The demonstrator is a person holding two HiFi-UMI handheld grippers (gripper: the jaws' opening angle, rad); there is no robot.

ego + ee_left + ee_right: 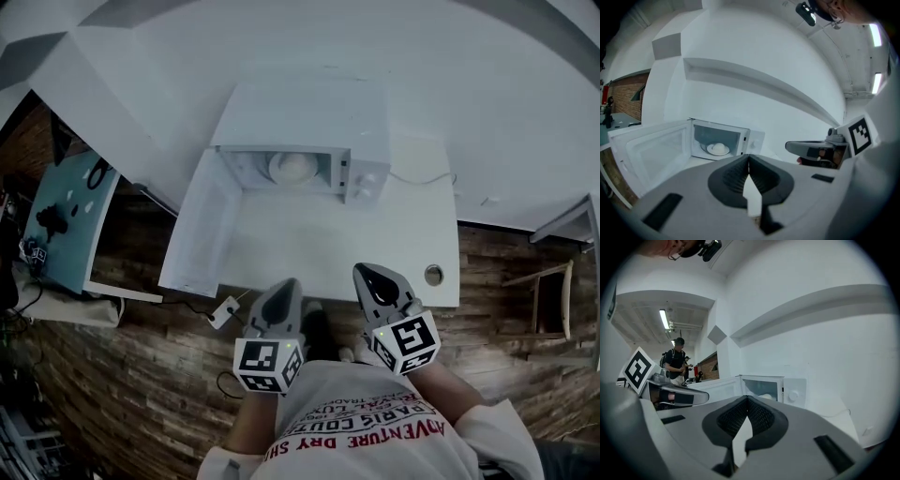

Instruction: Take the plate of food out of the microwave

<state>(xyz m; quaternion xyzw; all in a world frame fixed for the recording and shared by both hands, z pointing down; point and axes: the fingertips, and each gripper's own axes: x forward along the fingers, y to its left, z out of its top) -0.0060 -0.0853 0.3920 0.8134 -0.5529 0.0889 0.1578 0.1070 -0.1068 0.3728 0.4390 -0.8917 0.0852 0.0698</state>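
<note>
The plate of food (292, 167) sat inside the microwave (300, 112), centred on the cavity floor and set back from the opening. The microwave door (199, 230) hung fully open, swung out to the microwave's left over the counter (375, 244).

Both tools were well in front of the microwave, at the counter's near edge. The left tool (749, 161) had its jaws pressed together with nothing between them. The right tool (747, 404) was likewise closed and empty.

Several things could have gone wrong from there:

- Neither tool could take the plate as it stood. A reach made with the jaws together would only have pushed the plate further back in the microwave.
- The rim looked thin and low. A pinch on 1 side only would probably have let the far side sag and the food slide off.
- The front lip of the microwave cavity could have caught the plate's edge on the way out and jolted it.
- The left tool's path ran close to the open door, so a wide swing might have knocked it.

The food looked like 1 pale, rounded mound, smooth and whitish, heaped on the middle of a light, shallow plate. What it was could not be told. The rim around it looked bare.
</note>
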